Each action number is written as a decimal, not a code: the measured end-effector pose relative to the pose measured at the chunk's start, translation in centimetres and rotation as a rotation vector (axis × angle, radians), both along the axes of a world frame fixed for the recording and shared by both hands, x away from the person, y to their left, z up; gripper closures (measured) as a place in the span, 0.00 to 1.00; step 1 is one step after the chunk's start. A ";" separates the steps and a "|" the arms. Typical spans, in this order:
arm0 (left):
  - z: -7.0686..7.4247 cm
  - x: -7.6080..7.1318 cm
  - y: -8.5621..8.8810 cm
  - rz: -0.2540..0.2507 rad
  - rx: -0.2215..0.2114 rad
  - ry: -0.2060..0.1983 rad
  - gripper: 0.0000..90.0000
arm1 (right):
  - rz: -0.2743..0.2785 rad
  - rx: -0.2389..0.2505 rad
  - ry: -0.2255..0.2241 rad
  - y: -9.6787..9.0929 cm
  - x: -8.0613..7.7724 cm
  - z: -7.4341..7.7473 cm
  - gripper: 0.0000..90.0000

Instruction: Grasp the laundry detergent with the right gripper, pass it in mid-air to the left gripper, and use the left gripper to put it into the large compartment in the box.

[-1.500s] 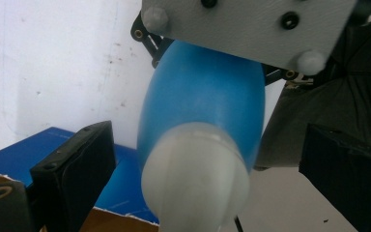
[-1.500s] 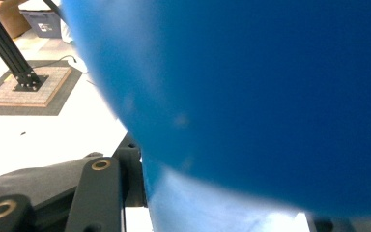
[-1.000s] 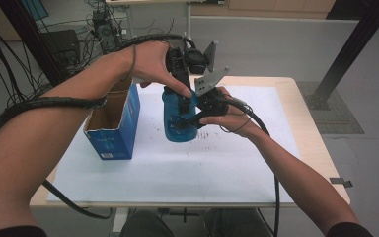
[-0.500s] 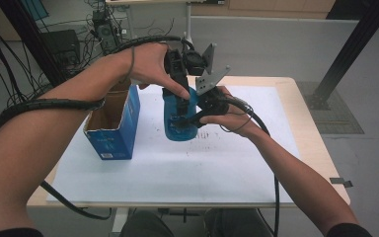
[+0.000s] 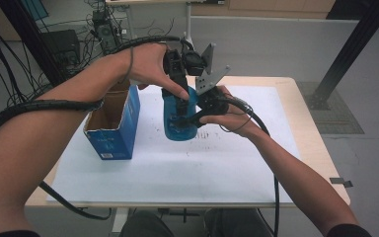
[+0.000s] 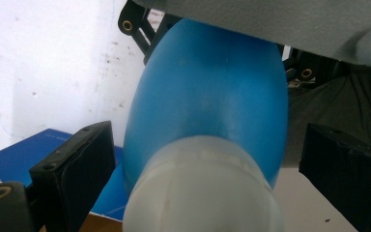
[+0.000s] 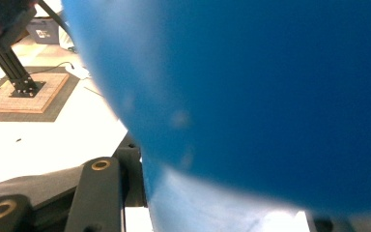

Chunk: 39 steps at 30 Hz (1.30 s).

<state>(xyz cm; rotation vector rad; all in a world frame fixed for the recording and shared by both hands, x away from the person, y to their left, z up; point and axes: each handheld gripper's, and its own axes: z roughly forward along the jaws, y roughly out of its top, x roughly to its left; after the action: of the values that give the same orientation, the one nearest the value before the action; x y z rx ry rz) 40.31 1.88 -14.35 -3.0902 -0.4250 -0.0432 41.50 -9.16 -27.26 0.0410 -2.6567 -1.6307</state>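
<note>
A white sheet is covering the pale wooden table [image 5: 306, 123], with an open blue cardboard box [image 5: 112, 123] standing at its left. The blue translucent plastic bottle with a whitish cap [image 5: 179, 118] is being held upright above the sheet, just right of the box, clamped at its body by the right gripper [image 5: 192, 118]. The left gripper [image 5: 178, 101] is being held over the bottle from above, its jaws standing apart on either side of the cap without pressing it.
</note>
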 end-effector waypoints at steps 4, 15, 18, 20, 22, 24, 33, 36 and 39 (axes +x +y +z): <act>0.1 0.0 0.1 0.004 -0.004 0.000 0.07 | -0.001 0.001 -0.004 0.0 0.1 0.0 0.50; 0.1 0.0 0.3 0.003 -0.002 -0.005 0.07 | -0.001 0.006 0.012 0.1 0.1 0.1 0.50; 0.1 0.0 0.3 0.006 -0.002 -0.004 0.07 | -0.001 0.006 -0.004 0.1 0.2 0.1 0.50; 0.1 0.0 0.4 0.004 -0.002 -0.004 0.07 | 0.000 0.009 0.009 0.1 0.1 0.1 0.50; 0.1 0.0 0.4 -0.001 -0.005 -0.006 0.06 | 0.000 0.009 0.008 0.1 0.1 0.2 0.50; 0.2 0.0 0.3 0.003 -0.003 -0.007 0.07 | -0.002 0.006 -0.003 0.1 0.2 0.2 0.50; 0.3 -0.1 0.1 -0.007 0.002 -0.013 0.06 | -0.002 0.008 0.003 0.0 0.1 0.3 0.50; 0.3 -0.1 0.1 -0.008 0.002 -0.015 0.07 | -0.002 0.010 -0.001 -0.1 0.0 0.4 0.50; 0.4 -0.1 0.0 -0.004 -0.005 -0.018 0.06 | -0.002 0.013 0.002 -0.1 0.0 0.4 0.50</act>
<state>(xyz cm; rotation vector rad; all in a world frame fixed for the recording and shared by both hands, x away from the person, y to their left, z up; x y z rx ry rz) 40.23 1.92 -13.90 -3.0979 -0.4196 -0.0702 41.54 -9.24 -26.87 0.0367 -2.6453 -1.6477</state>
